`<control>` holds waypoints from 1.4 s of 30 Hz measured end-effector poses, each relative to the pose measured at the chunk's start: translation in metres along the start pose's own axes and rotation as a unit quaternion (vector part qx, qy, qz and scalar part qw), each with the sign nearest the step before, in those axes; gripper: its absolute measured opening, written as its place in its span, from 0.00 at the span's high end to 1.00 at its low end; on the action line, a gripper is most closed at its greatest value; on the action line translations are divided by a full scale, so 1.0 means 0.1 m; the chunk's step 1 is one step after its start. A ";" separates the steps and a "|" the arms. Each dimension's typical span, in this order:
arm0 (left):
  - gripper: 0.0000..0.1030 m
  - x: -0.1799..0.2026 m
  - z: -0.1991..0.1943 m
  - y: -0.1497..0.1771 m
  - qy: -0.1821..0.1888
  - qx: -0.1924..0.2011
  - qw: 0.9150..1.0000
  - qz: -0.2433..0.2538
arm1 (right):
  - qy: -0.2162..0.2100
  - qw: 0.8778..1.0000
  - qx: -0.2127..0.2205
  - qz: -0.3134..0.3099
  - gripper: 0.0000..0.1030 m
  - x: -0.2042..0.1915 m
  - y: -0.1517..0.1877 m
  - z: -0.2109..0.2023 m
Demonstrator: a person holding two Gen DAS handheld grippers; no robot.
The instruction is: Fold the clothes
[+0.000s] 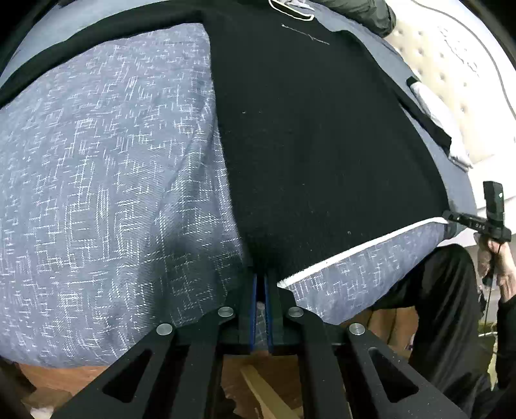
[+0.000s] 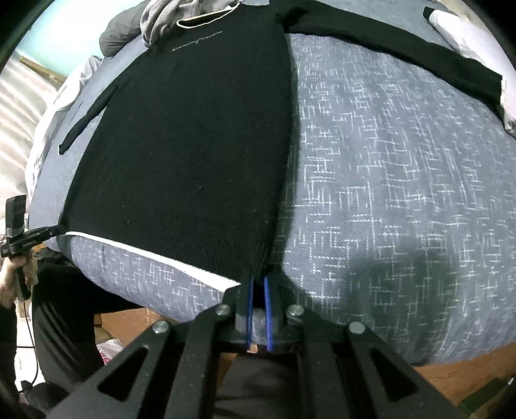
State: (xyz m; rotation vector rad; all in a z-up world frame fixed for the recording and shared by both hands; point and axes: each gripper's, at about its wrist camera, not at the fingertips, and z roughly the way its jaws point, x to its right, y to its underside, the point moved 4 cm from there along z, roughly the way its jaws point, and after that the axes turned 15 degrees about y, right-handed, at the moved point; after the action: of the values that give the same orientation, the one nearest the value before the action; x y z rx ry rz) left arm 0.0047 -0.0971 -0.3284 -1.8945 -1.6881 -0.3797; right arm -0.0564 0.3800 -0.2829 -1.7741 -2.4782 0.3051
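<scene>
A bed is covered by a blue-grey bedspread [image 2: 403, 180] with a white line pattern. A cream quilted mattress edge [image 1: 451, 96] is seen beyond it. A brown wooden floor [image 2: 458, 377] is visible below the bed.

A sweater [image 1: 316, 135] lay spread flat on a bedspread [image 1: 106, 180] that covered the bed, its hem [image 1: 361, 248] toward the near edge and its collar [image 2: 206, 17] at the far side. One sleeve [image 2: 403, 54] stretched out sideways across the bedspread; the other sleeve [image 2: 87, 119] lay close along the body. The left gripper [image 1: 260, 280] sat at one bottom corner of the sweater, clamped onto the hem there, and the right gripper [image 2: 258, 283] was clamped on the opposite bottom corner. Beyond the collar a heap of other clothes [image 2: 171, 16] rested on the bed. A person's leg [image 1: 445, 322] stood against the near edge of the bed, between the two grippers.
</scene>
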 end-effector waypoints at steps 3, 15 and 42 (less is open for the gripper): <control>0.96 0.03 -0.02 -0.02 0.004 0.000 1.000 0.002 | -0.002 1.000 0.003 0.000 0.95 0.00 0.00 -0.01; 0.95 0.04 0.02 -0.03 0.000 -0.007 1.000 -0.002 | -0.027 0.999 0.009 0.028 0.95 0.19 0.08 0.02; 0.89 0.21 -0.03 -0.80 0.005 0.084 0.996 0.004 | -0.067 0.994 0.056 0.072 0.91 0.45 -0.26 -0.28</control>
State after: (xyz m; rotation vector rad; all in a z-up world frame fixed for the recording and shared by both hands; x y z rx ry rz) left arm -0.0697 -0.0785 -0.2966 -1.7740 -1.6520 -0.2359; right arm -0.0902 0.4175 -0.2525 -1.9477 -2.3680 0.5791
